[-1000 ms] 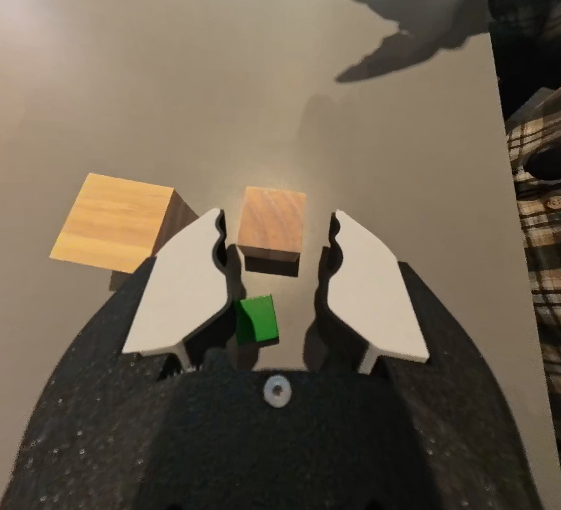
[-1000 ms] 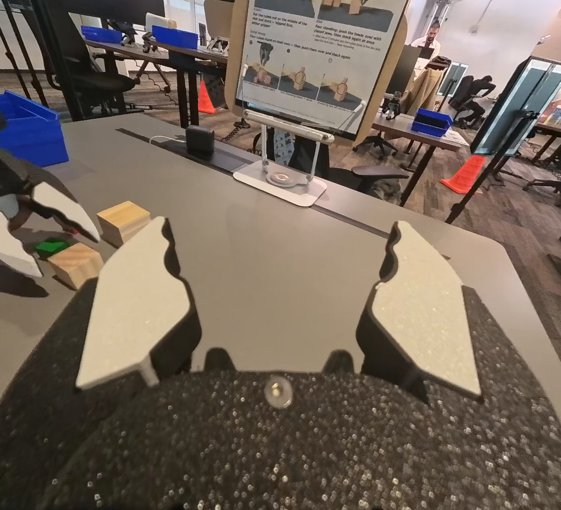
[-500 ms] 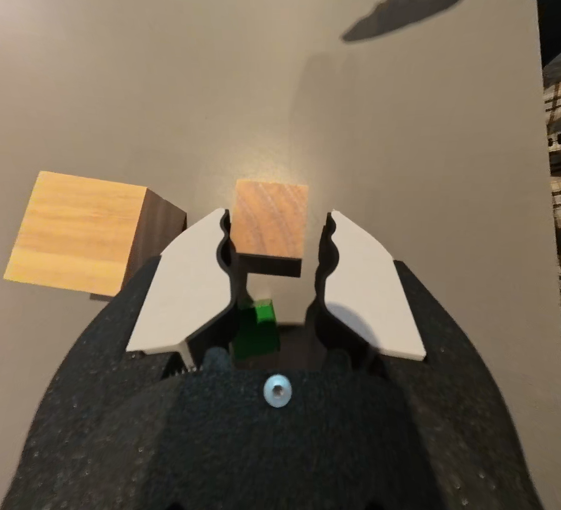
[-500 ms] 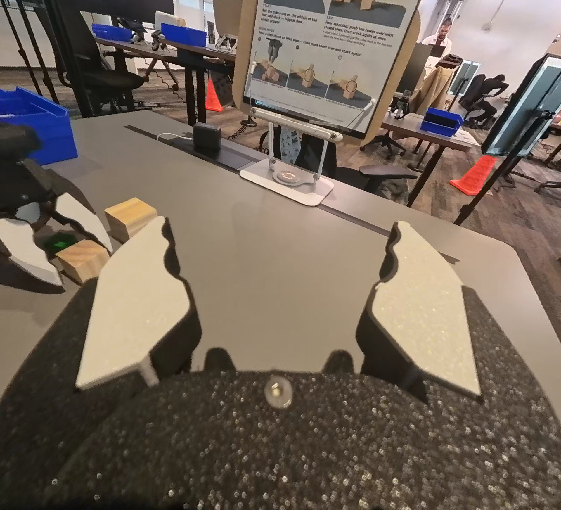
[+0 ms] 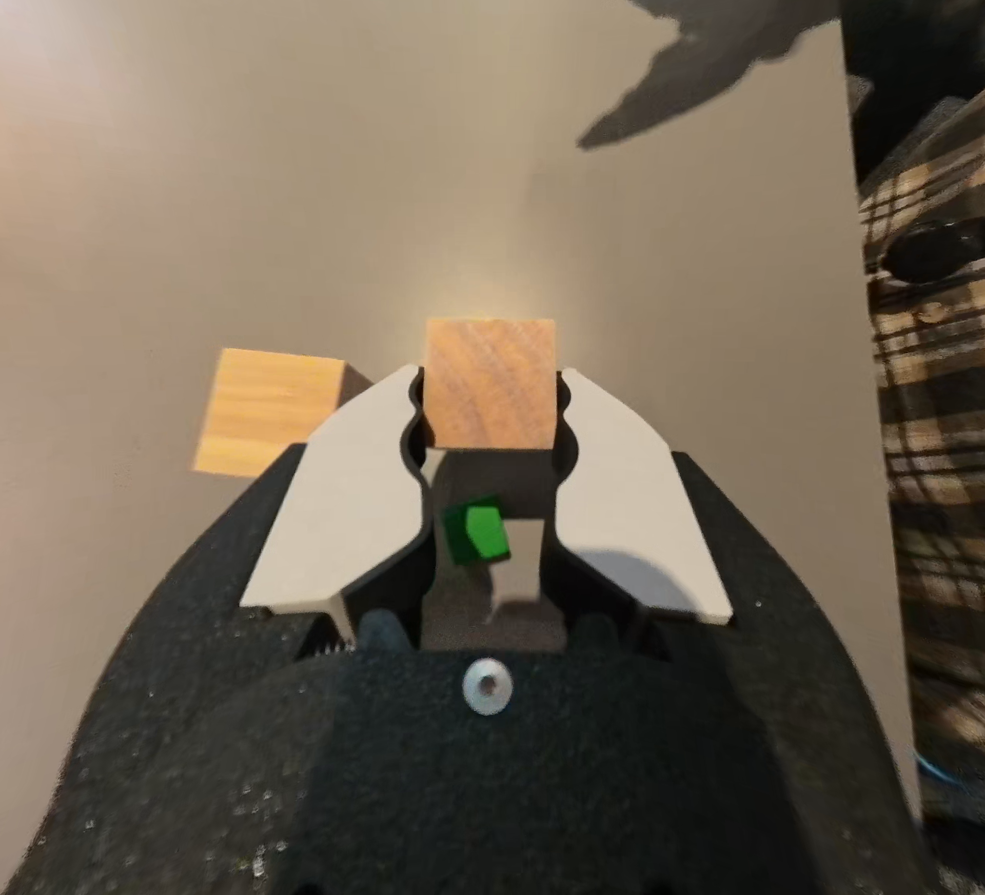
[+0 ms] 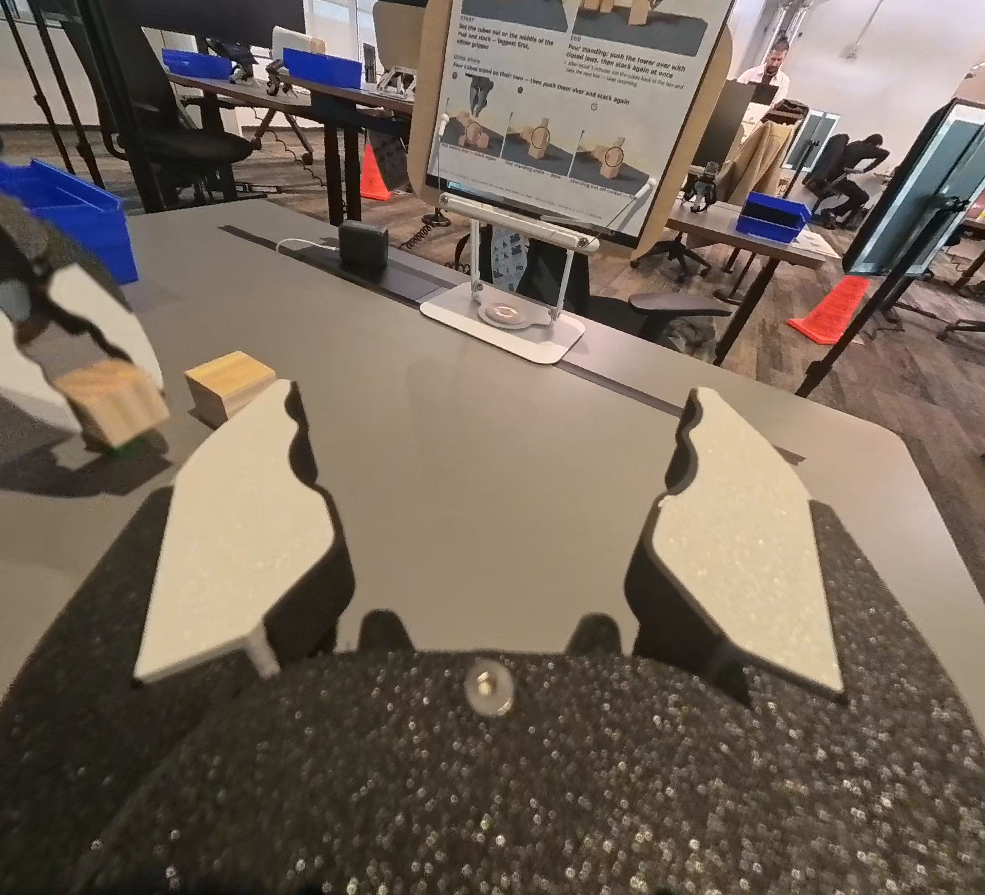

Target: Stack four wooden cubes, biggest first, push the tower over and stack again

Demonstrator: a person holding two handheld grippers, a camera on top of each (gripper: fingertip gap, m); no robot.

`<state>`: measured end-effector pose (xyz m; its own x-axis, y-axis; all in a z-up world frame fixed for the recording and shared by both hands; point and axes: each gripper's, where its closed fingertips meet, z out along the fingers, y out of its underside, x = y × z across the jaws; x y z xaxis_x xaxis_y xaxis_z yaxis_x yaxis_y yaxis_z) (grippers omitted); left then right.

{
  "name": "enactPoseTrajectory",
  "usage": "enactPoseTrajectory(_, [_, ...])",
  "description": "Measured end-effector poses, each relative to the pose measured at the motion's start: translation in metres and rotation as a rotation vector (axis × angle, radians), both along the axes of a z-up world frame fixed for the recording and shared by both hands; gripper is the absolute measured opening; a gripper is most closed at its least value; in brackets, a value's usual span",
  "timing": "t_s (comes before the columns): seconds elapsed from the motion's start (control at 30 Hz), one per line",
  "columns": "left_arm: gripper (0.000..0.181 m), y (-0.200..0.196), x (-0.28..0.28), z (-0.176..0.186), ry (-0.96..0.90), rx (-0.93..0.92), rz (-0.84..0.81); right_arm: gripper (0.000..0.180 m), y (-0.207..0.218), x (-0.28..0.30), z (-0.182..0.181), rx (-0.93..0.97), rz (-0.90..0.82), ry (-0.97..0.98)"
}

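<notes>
My left gripper [image 5: 489, 390] is shut on a mid-sized wooden cube [image 5: 490, 392] and holds it above the grey table. A small green cube [image 5: 476, 528] lies on the table under it. A larger pale wooden cube [image 5: 269, 416] stands on the table to the left. In the right wrist view the left gripper [image 6: 90, 363] holds the mid-sized cube [image 6: 112, 408] at the far left, with the larger cube [image 6: 229, 387] just beyond. My right gripper [image 6: 493, 422] is open and empty over bare table. A fourth cube is not in view.
A person's plaid sleeve [image 5: 927, 443] is at the table's right edge. A blue bin [image 6: 69, 224] stands at the table's far left. A stand with an instruction sheet [image 6: 565, 65] and a small black box [image 6: 363, 245] sit at the back.
My left gripper has closed on the mid-sized wooden cube and lifted it off the table, uncovering the green cube below. The right gripper has stayed open and drifted slightly.
</notes>
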<state>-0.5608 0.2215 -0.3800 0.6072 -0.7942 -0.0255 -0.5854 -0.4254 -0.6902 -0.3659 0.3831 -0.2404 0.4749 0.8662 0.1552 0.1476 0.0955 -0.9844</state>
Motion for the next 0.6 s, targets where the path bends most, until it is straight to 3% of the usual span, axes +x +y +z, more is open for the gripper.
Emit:
enactPoseTrajectory(0.27, [0.045,0.035,-0.044,0.054,-0.006,-0.033,-0.050,0.128,-0.001,-0.004,-0.002,0.000,0.006,-0.011])
enactPoseTrajectory(0.6, [0.045,0.058,-0.060,0.024,-0.014,-0.059,-0.108,0.128,0.009,-0.004,-0.013,-0.026,-0.006,-0.026])
